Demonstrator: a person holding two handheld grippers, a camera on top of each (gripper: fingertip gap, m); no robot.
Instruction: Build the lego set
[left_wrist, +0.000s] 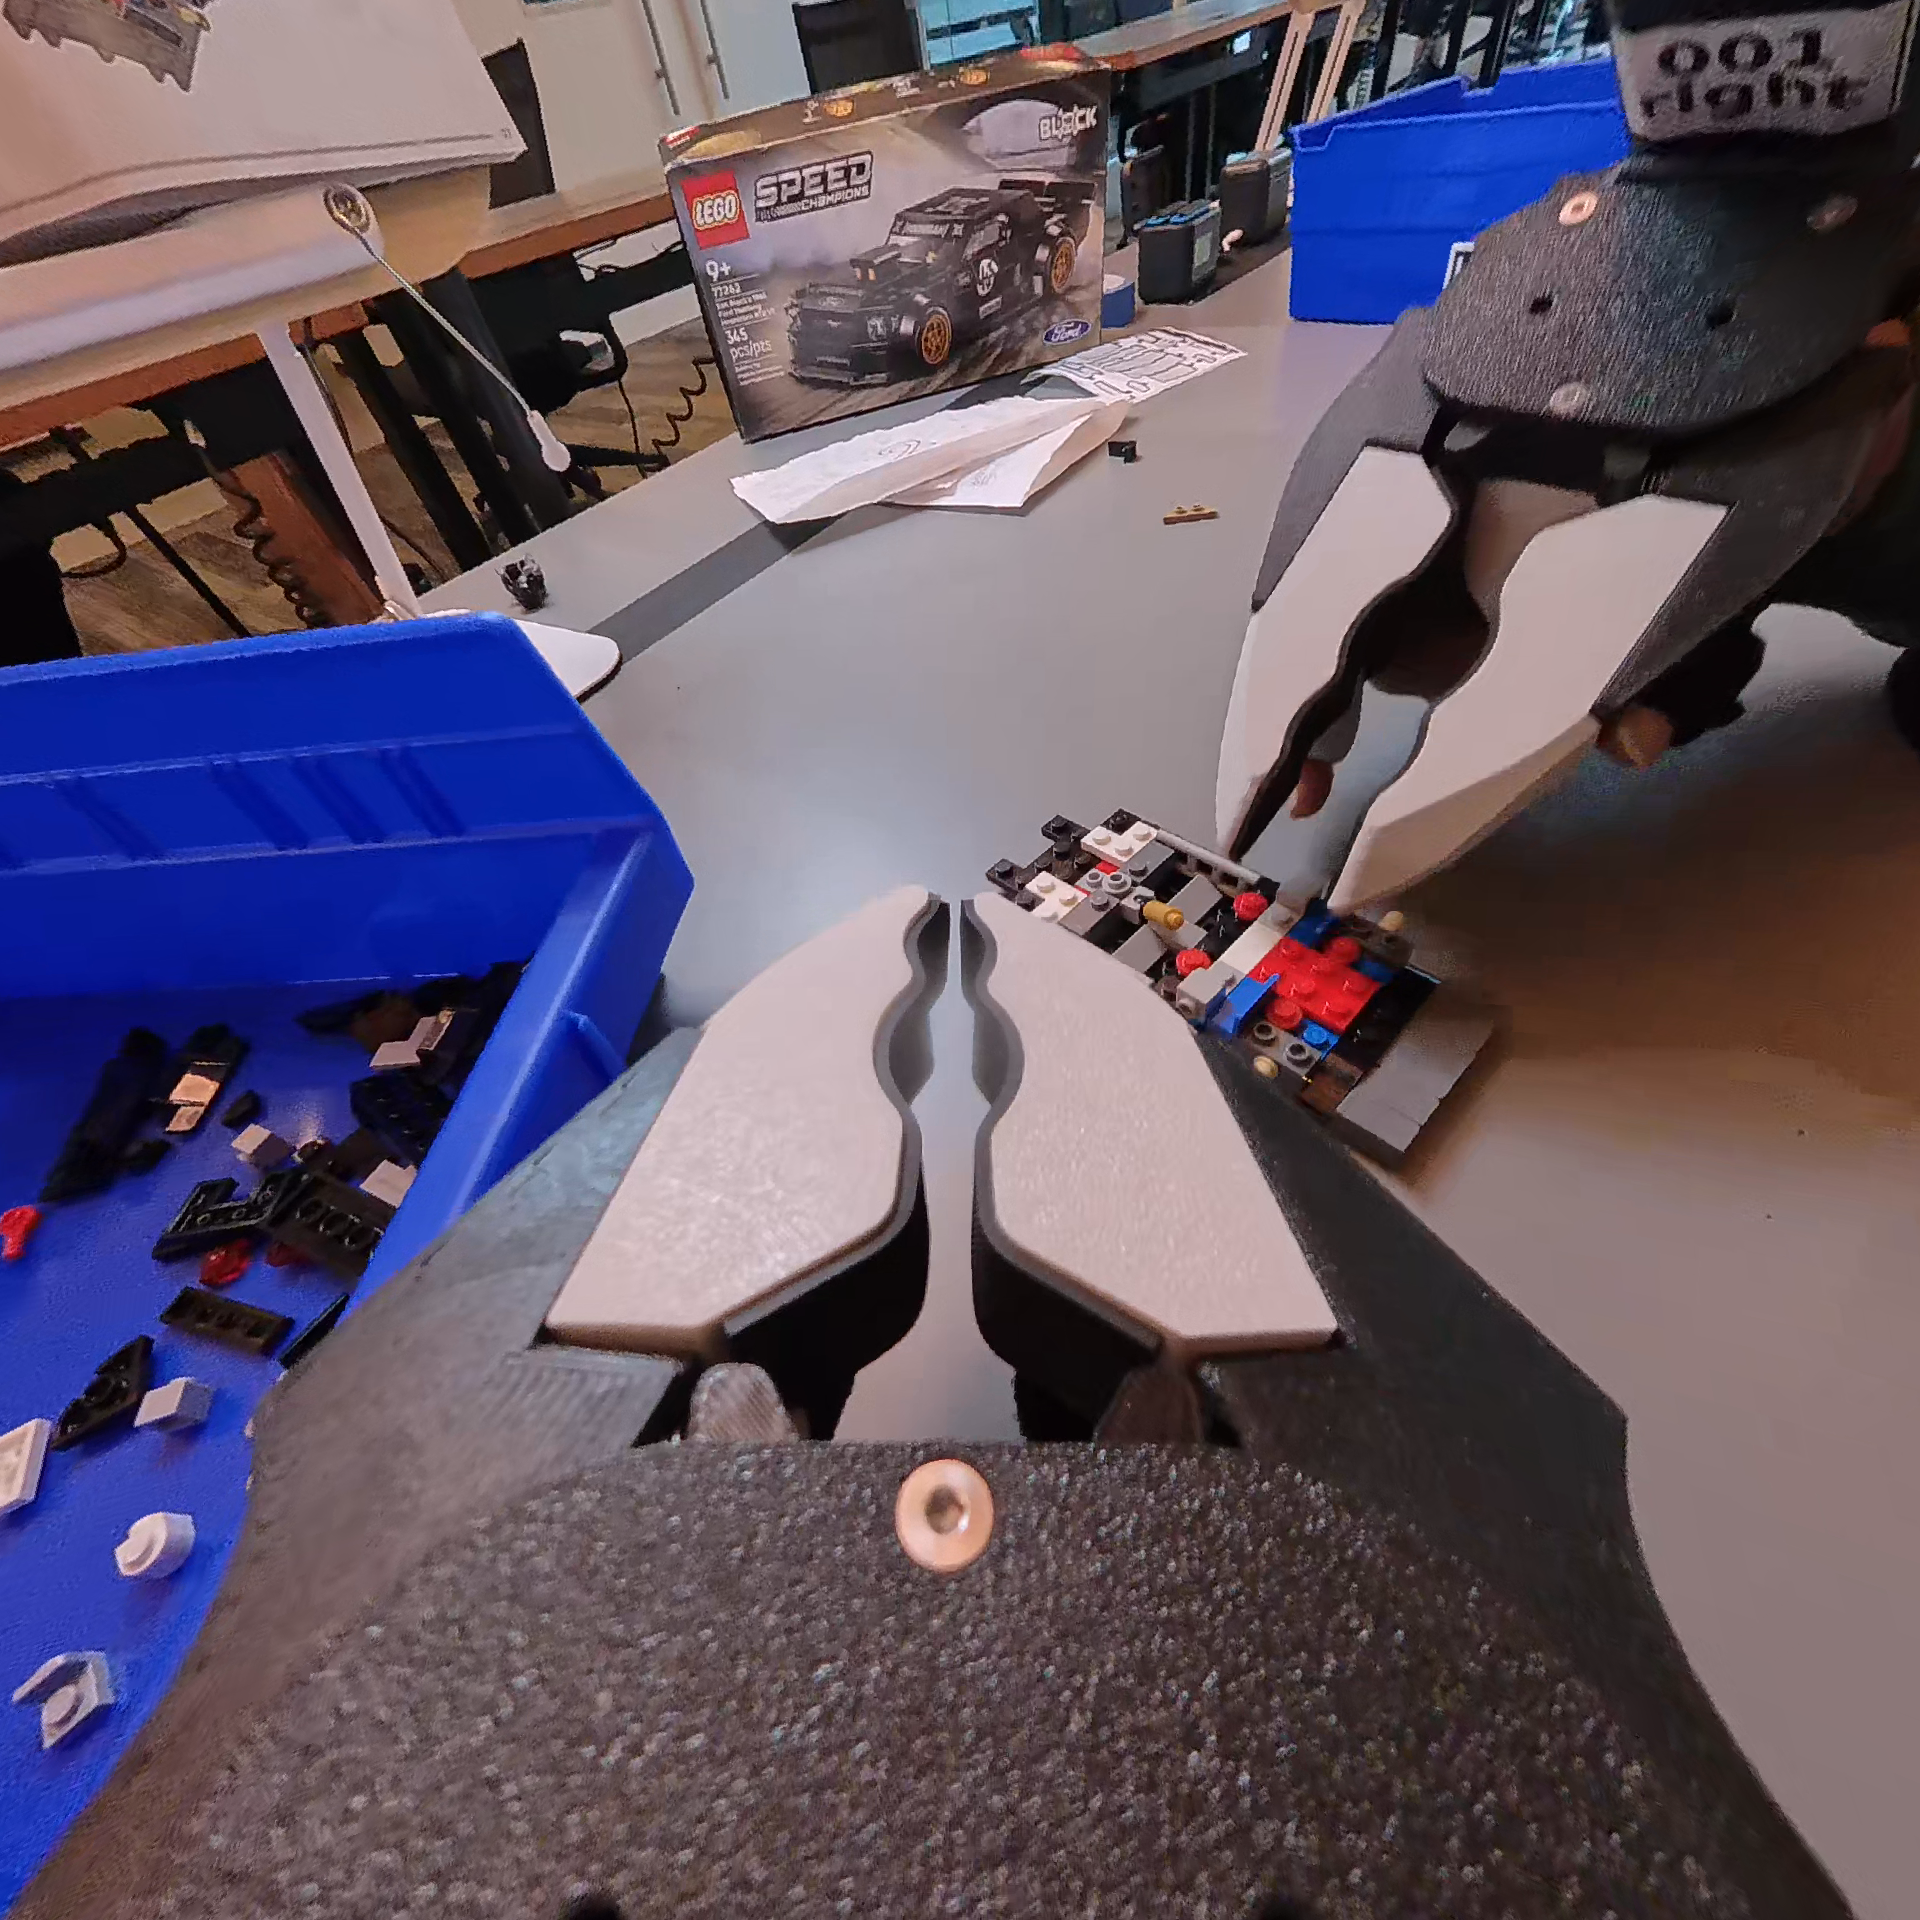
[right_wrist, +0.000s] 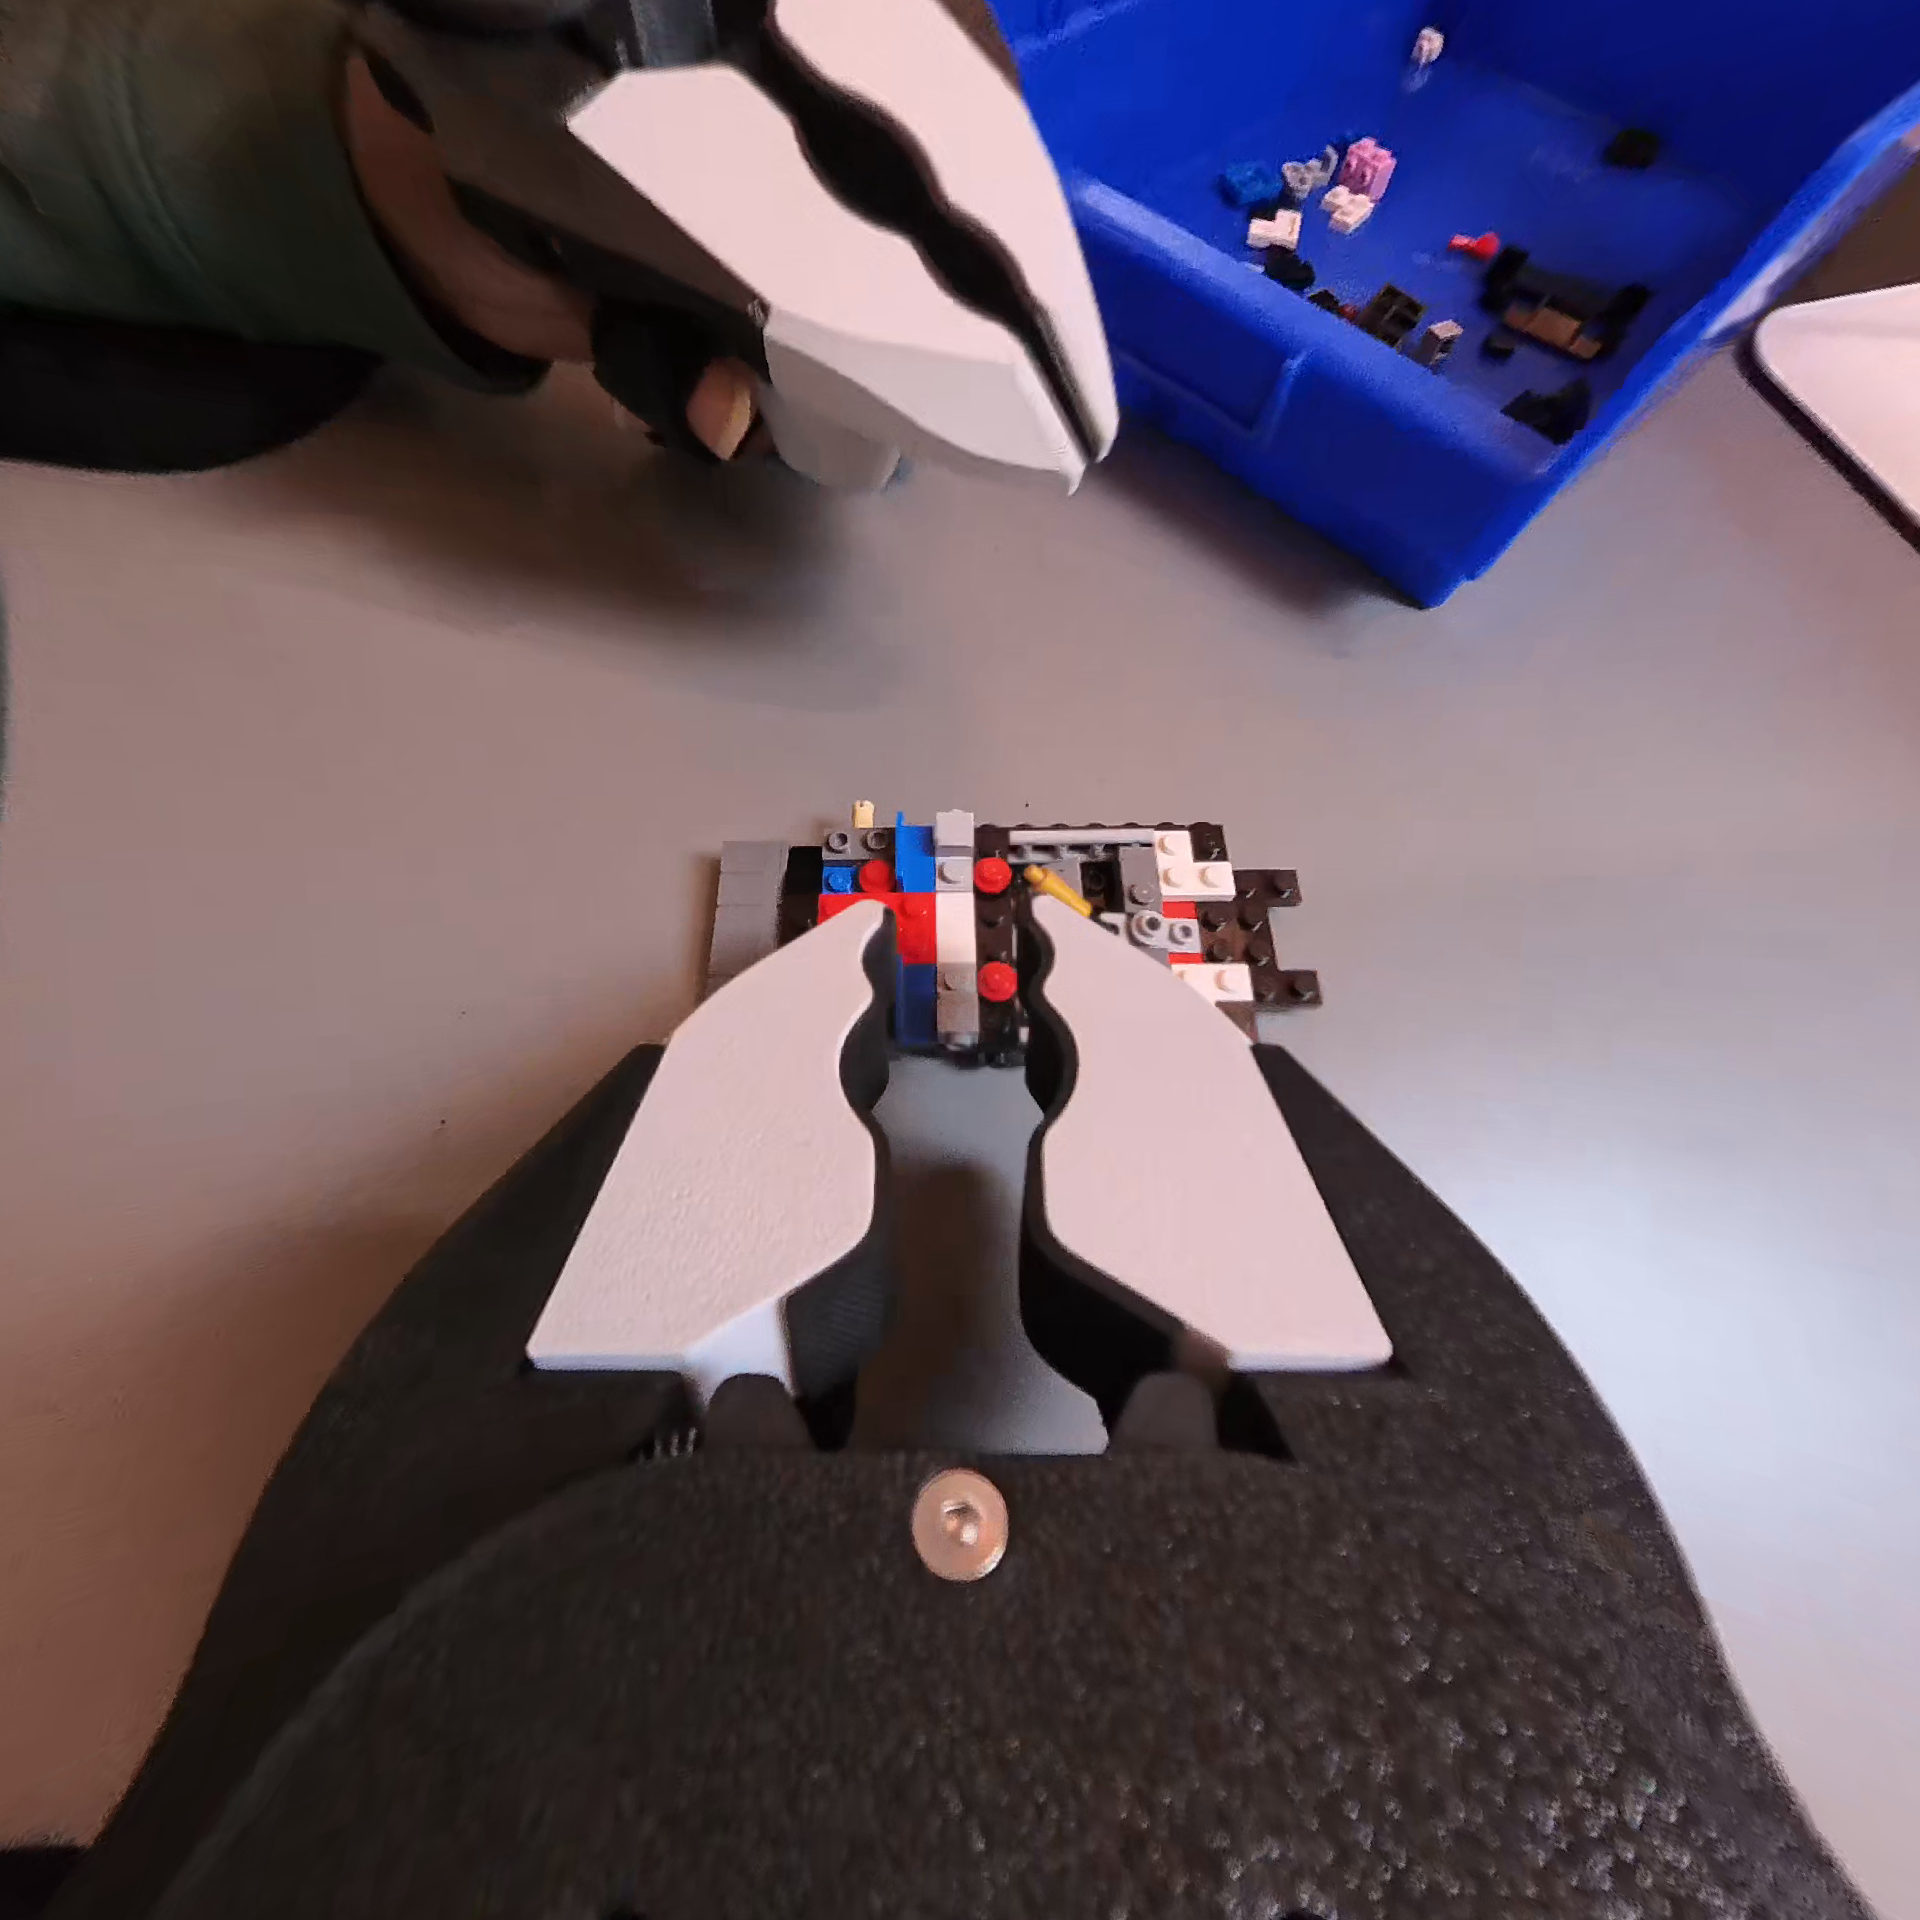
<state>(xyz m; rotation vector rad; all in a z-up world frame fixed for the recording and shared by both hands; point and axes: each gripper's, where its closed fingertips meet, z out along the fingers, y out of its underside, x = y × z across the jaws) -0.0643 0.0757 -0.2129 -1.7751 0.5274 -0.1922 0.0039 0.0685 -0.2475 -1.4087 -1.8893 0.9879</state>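
right gripper (right_wrist: 956, 914) spread over the brick model (right_wrist: 997, 914) (left gripper (left_wrist: 956, 914), pressed together, hovers beside).

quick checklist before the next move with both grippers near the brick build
1. Right gripper open over the brick build, fingers either side of its middle: ok.
2. Fingers touching the bricks: cannot tell.
3. Left gripper shut, nothing seen between its fingers: ok.
4. Left gripper apart from the build: ok.
5. Build flat on the grey table: ok.
6. Blue bin beside the left gripper, clear of the build: ok.
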